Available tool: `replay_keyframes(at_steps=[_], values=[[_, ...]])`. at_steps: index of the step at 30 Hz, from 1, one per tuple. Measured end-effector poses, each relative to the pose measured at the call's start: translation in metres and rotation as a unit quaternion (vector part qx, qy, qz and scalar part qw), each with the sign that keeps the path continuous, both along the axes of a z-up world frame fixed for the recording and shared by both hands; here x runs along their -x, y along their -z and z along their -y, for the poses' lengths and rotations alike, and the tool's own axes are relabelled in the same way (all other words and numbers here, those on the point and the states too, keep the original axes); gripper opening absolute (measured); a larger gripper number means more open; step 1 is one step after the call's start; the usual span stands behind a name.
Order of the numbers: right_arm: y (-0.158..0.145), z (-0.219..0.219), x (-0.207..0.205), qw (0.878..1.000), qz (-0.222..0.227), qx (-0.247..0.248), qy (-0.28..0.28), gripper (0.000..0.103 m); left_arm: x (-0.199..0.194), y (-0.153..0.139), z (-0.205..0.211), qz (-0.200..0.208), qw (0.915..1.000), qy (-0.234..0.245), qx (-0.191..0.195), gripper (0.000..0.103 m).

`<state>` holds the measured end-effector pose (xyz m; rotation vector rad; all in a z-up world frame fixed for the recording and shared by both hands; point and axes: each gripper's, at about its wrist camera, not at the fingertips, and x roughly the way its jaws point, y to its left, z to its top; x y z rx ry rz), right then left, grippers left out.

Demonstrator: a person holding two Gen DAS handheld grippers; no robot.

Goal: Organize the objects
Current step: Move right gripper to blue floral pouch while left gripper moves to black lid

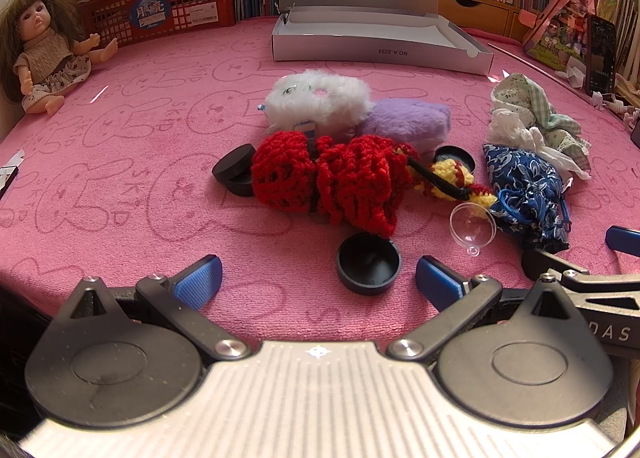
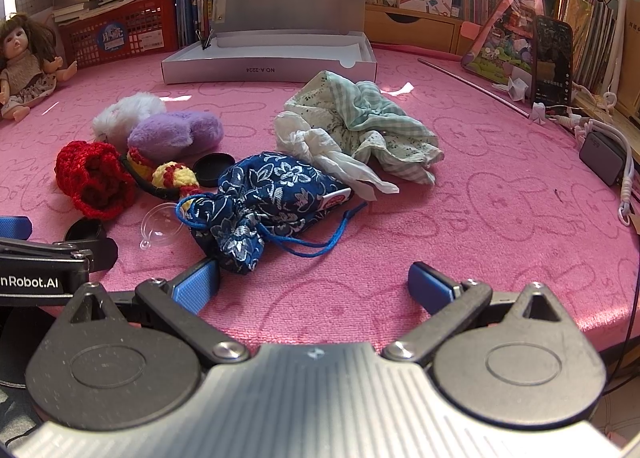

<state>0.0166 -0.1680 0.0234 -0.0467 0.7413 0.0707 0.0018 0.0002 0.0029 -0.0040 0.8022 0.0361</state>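
Observation:
A heap lies mid-table on the pink cloth (image 1: 120, 161): a red crocheted piece (image 1: 328, 181), a white plush (image 1: 316, 97), a purple plush (image 1: 404, 121), a blue floral drawstring pouch (image 1: 524, 193), crumpled cloths (image 1: 532, 113), black round lids (image 1: 368, 266) and a clear plastic half-sphere (image 1: 472, 225). An open white box (image 1: 380, 45) stands behind them. My left gripper (image 1: 318, 278) hovers open near the front edge, just short of one black lid. My right gripper (image 2: 314, 284) is open too, its left finger (image 2: 196, 286) close to the pouch (image 2: 272, 201), nothing between the pads.
A doll (image 1: 44, 49) sits at the far left beside a red crate (image 1: 160, 5) of books. Shelves of books line the back. A phone (image 2: 552, 61), a thin rod (image 2: 472, 85), cables and a grey adapter (image 2: 604, 157) lie along the right edge.

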Motion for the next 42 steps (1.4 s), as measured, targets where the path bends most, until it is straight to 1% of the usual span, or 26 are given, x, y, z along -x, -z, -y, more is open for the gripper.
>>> replay_keyframes(at_steps=[7,12,16,21,26,30,33,35,39,42], values=[[0.000,0.000,-0.001,1.000,-0.004,-0.001,-0.002,0.103,0.001,0.001,-0.002,0.004,1.0000,0.008,0.001,0.103],[-0.001,0.001,0.000,1.000,-0.005,-0.005,-0.012,0.103,0.006,0.004,-0.010,0.026,0.9996,-0.010,0.000,0.103],[-0.001,0.000,0.002,1.000,-0.002,-0.009,-0.020,0.103,0.006,0.003,-0.012,0.022,0.9998,-0.001,0.000,0.103],[-0.005,0.001,0.003,0.999,0.003,-0.030,-0.029,0.101,0.012,0.002,-0.010,0.031,0.9994,0.014,0.002,0.103],[-0.008,-0.002,0.004,0.999,0.017,-0.028,-0.032,0.098,0.017,0.000,-0.005,0.052,0.9982,0.026,-0.013,0.103],[-0.010,-0.004,0.003,0.999,0.022,-0.027,-0.031,0.095,0.019,0.000,0.000,0.057,0.9974,0.037,-0.025,0.103],[-0.011,-0.005,0.003,0.999,0.026,-0.022,-0.030,0.093,0.021,0.000,0.001,0.058,0.9970,0.044,-0.027,0.099],[-0.012,-0.005,0.001,0.999,0.029,-0.022,-0.031,0.093,0.022,0.000,0.003,0.060,0.9966,0.050,-0.028,0.093],[-0.013,-0.007,-0.002,0.999,0.033,-0.021,-0.031,0.093,0.023,0.000,0.007,0.061,0.9956,0.062,-0.033,0.088],[-0.013,-0.009,-0.006,0.999,0.037,-0.021,-0.033,0.093,0.024,-0.001,0.009,0.064,0.9950,0.070,-0.032,0.078]])
